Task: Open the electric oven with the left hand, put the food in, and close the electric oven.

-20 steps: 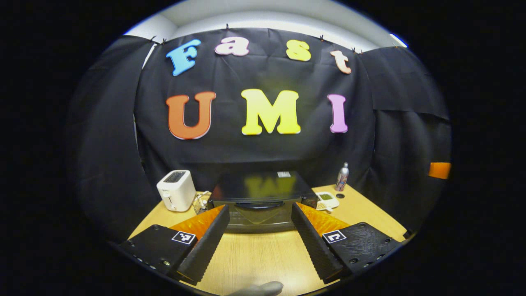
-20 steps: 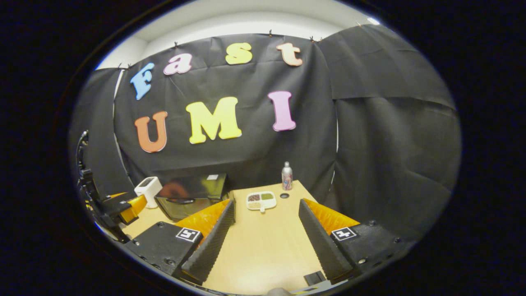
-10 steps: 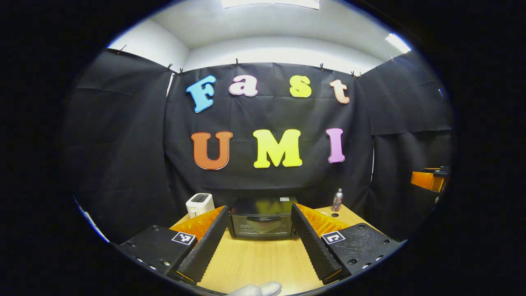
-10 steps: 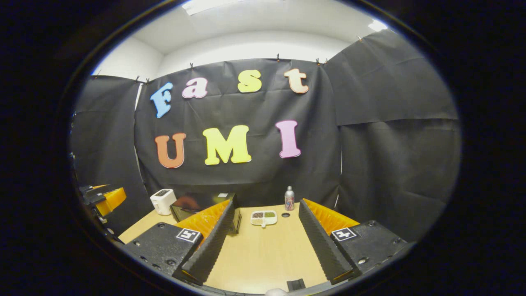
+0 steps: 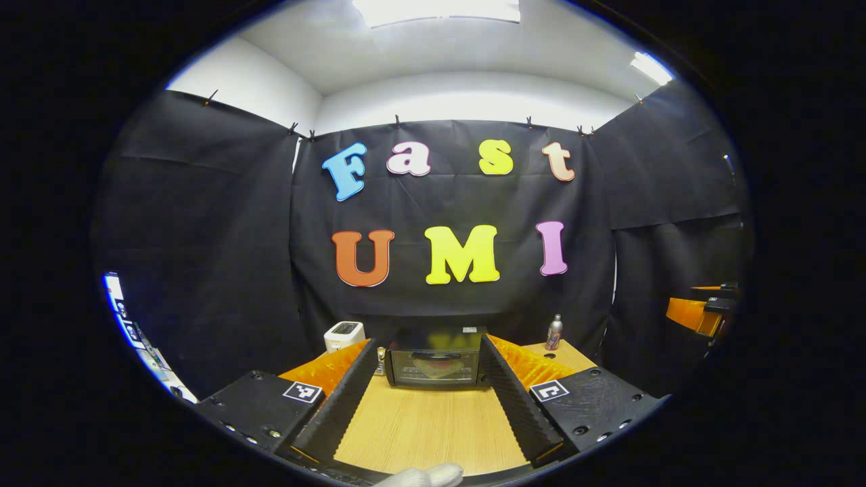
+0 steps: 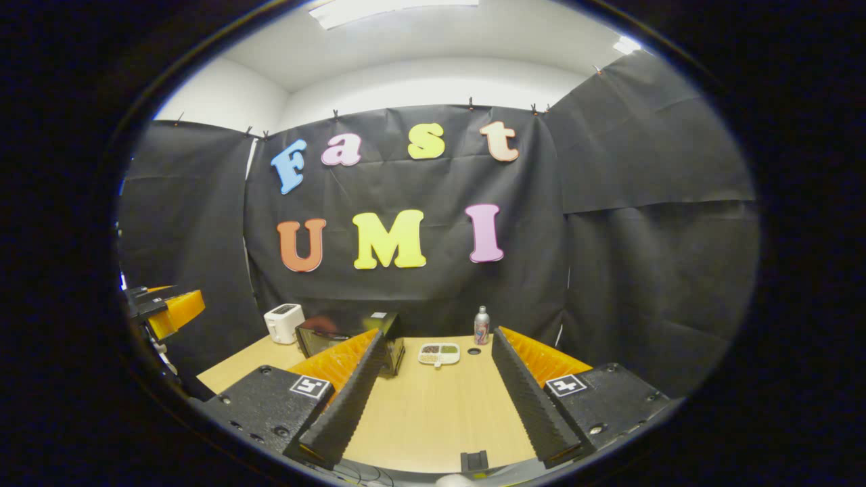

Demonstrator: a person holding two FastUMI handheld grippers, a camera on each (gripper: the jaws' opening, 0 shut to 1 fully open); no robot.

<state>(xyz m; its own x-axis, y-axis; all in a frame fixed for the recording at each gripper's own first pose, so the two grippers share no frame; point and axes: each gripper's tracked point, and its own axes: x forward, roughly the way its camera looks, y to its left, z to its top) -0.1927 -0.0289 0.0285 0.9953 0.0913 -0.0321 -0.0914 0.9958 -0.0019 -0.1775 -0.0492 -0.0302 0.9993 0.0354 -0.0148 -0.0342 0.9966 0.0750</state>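
Partly, fingers [image 6: 352,379] hide the electric oven [image 6: 338,338].

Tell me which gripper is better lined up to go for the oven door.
Left. The oven sits straight ahead between the open left gripper fingers, door facing it. The right gripper aims at the food tray instead, oven off to its side.

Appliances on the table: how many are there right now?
2. The black electric oven sits at the back of the table, door shut, centred ahead of the left gripper. The white toaster stands to its left. Others may be hidden behind the fingers.
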